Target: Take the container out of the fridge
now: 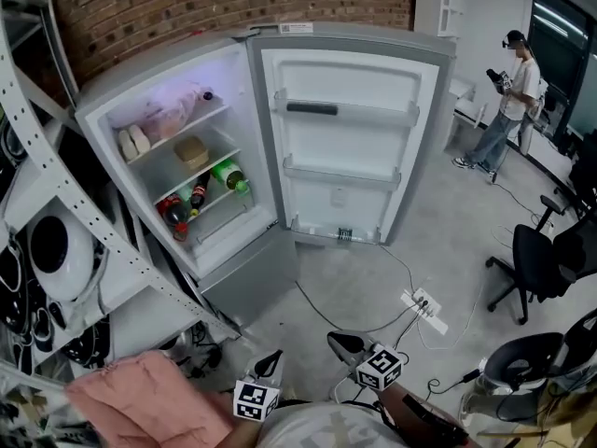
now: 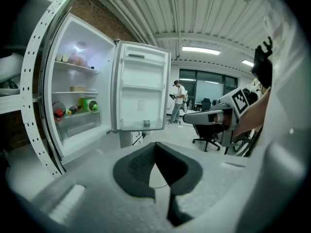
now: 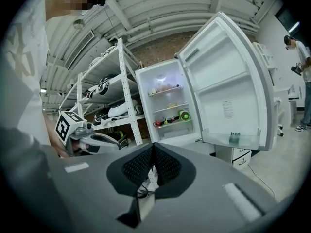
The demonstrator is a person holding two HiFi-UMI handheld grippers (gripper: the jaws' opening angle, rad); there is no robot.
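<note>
Left gripper (image 1: 271,360), right gripper (image 1: 342,344) partly off-frame

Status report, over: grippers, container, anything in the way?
Left gripper, right gripper shut, empty, short of fridge. Container on middle shelf, untouched. Door open; cable across floor.
</note>
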